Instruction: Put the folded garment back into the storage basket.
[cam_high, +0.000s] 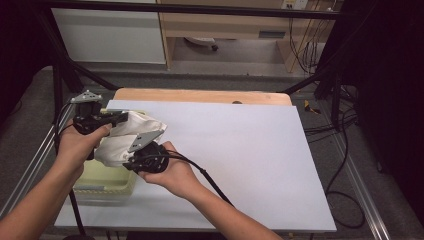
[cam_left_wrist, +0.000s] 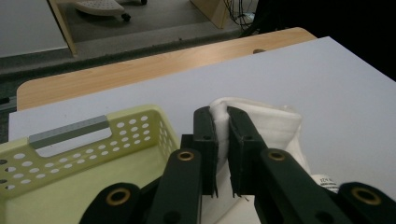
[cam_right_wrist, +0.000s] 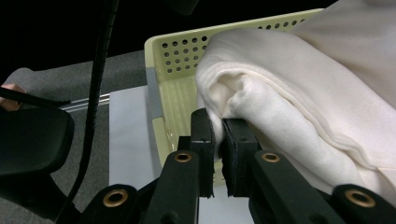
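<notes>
At the left of the high view you hold a white cloth (cam_high: 131, 136) bunched between your two tools, above a pale yellow basket (cam_high: 107, 182) that sits at the lower left of the white table (cam_high: 240, 150). Your left gripper (cam_high: 120, 119) lies at the cloth's upper left edge; in the left gripper view its jaws are pressed together on a fold of the cloth (cam_left_wrist: 261, 123), which spreads up and to the right from them, with the basket (cam_left_wrist: 93, 140) at the lower left. Your right gripper (cam_high: 131, 161) is at the cloth's lower edge; in the right gripper view its jaws pinch a fold of the cloth (cam_right_wrist: 299, 88), which fills the upper right, over the basket's perforated wall (cam_right_wrist: 180, 51).
</notes>
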